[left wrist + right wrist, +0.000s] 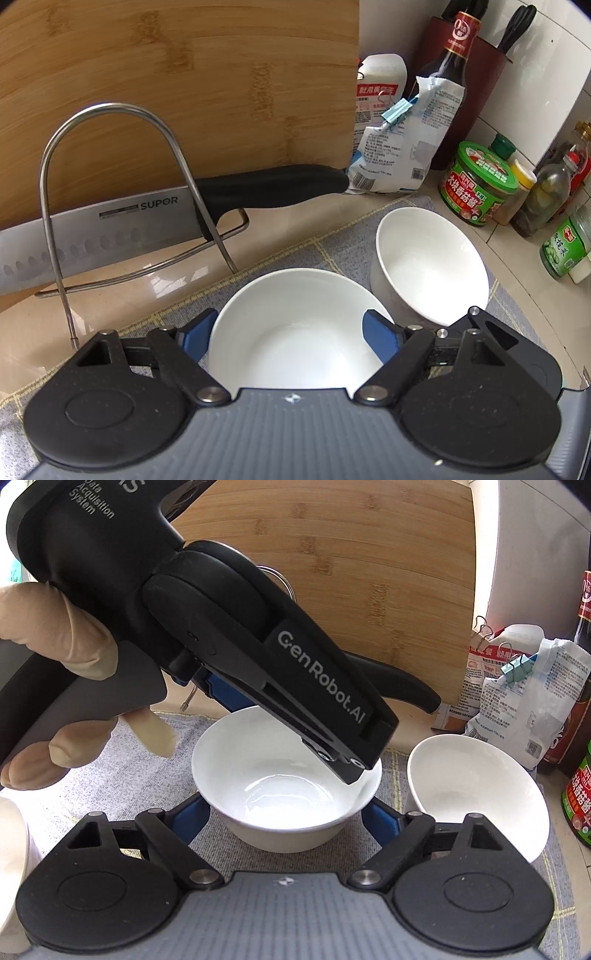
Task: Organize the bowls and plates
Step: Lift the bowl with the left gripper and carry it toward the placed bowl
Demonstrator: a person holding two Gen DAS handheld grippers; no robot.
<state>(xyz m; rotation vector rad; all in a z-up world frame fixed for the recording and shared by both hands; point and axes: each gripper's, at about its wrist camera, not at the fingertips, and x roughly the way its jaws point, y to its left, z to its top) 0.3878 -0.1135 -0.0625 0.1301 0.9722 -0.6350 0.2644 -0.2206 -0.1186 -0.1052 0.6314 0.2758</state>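
Two sets of jaws, left gripper [290, 332] and right gripper [286, 812], each half-spread, clamping one white bowl [295, 310]

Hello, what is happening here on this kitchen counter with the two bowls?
A person holds a gripper in each hand, and both are around the same white bowl on the grey mat. The left gripper and the right gripper each have their blue pads at its sides. A second white bowl stands beside it, untouched.

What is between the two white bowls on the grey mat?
Nothing stands between them. In the left wrist view, the near bowl and the far bowl are close together, with only a narrow strip of the mat between.
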